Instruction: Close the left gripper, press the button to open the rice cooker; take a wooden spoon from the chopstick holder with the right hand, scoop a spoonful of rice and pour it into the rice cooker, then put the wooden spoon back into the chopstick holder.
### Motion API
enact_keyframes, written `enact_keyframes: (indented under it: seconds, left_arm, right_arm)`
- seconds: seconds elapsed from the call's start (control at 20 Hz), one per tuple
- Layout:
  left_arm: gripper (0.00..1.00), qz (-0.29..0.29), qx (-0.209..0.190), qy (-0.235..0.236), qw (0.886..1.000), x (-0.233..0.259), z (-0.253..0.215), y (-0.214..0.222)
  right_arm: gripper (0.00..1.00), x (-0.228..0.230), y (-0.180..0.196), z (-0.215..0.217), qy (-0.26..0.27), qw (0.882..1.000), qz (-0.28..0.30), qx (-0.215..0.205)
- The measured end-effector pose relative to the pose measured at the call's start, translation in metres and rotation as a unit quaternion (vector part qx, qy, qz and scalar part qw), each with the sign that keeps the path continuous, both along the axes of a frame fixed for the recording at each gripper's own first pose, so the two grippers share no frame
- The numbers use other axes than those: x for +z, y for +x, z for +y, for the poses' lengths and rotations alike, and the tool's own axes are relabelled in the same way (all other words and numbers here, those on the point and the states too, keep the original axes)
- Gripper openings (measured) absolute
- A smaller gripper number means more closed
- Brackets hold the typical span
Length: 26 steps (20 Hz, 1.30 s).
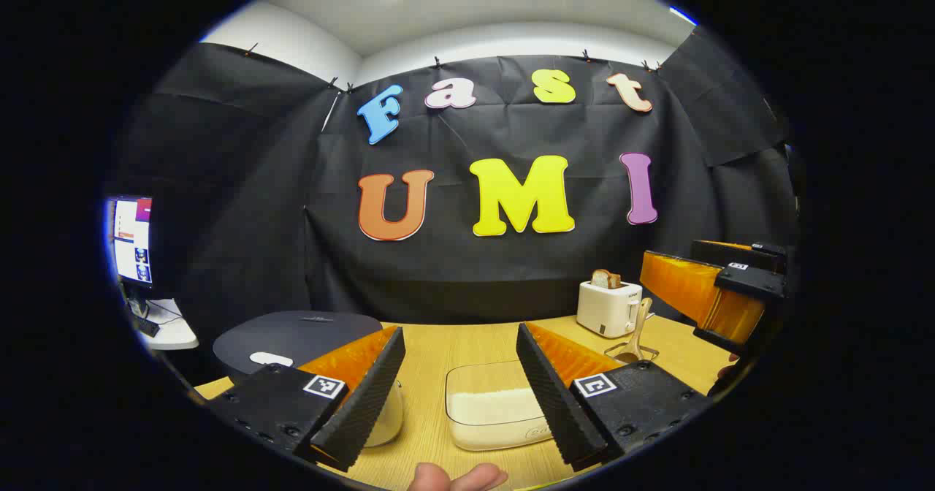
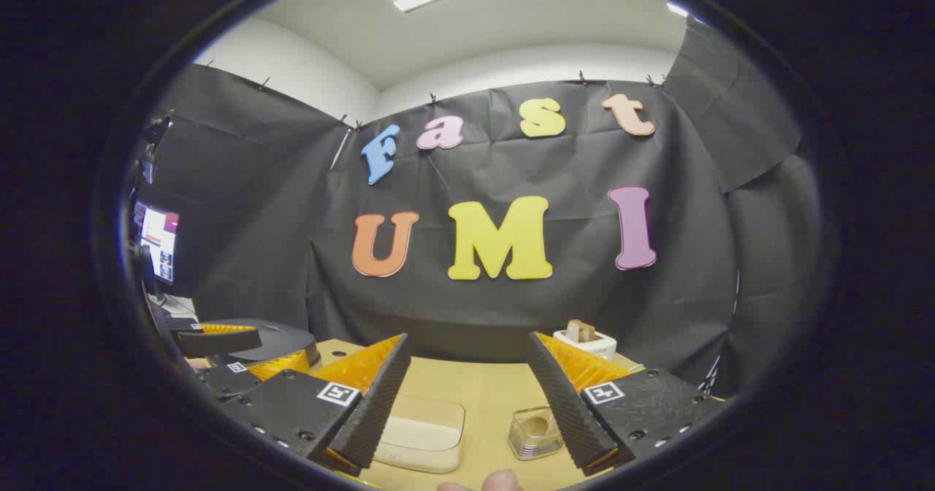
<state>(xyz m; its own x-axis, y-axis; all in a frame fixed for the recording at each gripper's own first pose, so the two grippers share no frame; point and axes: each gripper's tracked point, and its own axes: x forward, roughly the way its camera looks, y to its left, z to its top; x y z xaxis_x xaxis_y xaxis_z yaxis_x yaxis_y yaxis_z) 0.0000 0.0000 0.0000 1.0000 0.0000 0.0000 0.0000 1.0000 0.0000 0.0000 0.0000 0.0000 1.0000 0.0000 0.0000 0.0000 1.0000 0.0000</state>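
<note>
Hovering above the wooden worktop (image 1: 438,352), the left gripper (image 1: 460,403) has its jaws spread wide and they hold nothing. Between them, a little farther off, lies a clear container of rice (image 1: 493,407), with the white grains filling its lower part. The rice cooker (image 1: 307,337), dark and with its lid down, stands behind the left finger, at the left side of the worktop, apart from the jaws. To the right of the right finger stands the chopstick holder (image 1: 632,351), and the wooden spoon (image 1: 640,326) stands upright in it, its handle rising in front of a white toaster (image 1: 608,307) with a slice of bread in its slot. The right gripper (image 1: 719,294) shows at the far right edge of this view, raised over the worktop, well apart from the spoon. In the right gripper view, the right gripper (image 2: 467,414) also has its jaws spread and empty. The container of rice (image 2: 427,432) lies just behind its left finger, and the chopstick holder (image 2: 535,432) lies low between the jaws, close to the right finger but not touching it. The rice cooker (image 2: 277,341) is far at the left, partly hidden by the left gripper (image 2: 241,359). A monitor (image 2: 159,242) glows at the left side of the booth.
</note>
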Motion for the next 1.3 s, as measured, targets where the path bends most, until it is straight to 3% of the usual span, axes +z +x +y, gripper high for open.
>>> enact_keyframes:
  seconds: [1.3]
  left_arm:
    - [0.98,0.003,0.026,-0.019,0.999,0.0,0.004,-0.003]
  right_arm:
    - [0.95,-0.01,0.001,-0.013,0.025,1.0,0.006,0.003]
